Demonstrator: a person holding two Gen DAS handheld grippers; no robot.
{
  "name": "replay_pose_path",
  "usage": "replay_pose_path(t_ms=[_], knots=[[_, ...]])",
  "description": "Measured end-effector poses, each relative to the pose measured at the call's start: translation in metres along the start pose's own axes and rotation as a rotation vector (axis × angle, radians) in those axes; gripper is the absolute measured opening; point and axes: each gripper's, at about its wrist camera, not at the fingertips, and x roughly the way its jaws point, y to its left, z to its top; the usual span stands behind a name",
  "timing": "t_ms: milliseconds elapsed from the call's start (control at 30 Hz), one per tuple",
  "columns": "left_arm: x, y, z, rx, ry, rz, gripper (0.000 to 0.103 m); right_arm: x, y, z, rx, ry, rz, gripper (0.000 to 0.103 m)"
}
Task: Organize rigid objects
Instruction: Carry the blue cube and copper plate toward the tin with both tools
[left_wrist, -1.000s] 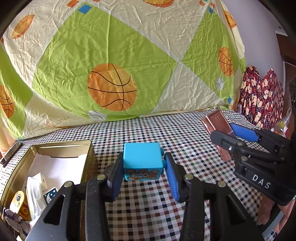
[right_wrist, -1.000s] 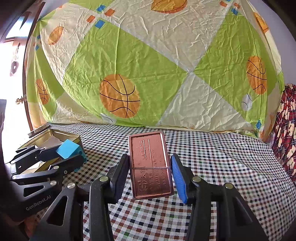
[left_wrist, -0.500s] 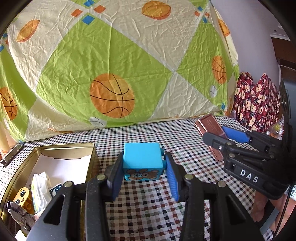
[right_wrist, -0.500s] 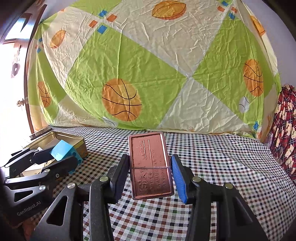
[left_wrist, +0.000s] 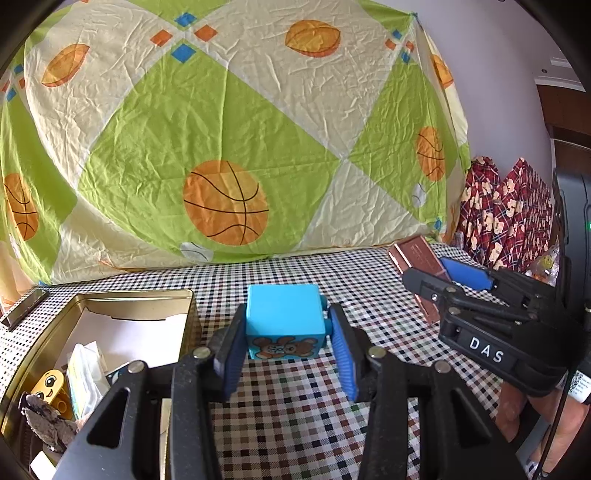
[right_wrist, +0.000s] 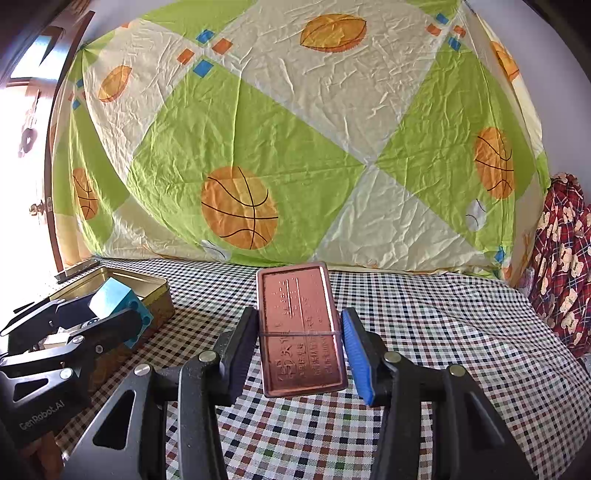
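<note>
both grips loaded, above the checked counter (left_wrist: 295, 424)
i had left gripper (left_wrist: 286, 341) fingers grasping blue block (left_wrist: 282, 312); right gripper (right_wrist: 301, 349) fingers grasping copper tin (right_wrist: 301, 332).

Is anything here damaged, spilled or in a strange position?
Nothing stands out. The blue block and the copper tin are each held squarely, and the gold box stands upright on the checked cloth.

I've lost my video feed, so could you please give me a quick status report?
Left gripper shut on blue plastic cube. Right gripper shut on copper-coloured flat metal tin. Open gold tin box beside the cube, nothing blocking.
</note>
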Motion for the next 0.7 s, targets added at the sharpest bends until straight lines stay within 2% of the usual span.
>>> replay_pose_path(t_ms=[700], knots=[[-0.015, -0.001, -0.003, -0.002, -0.040, 0.004, 0.042, -0.012, 0.005, -0.002, 0.007, -0.033, 0.006, 0.049]])
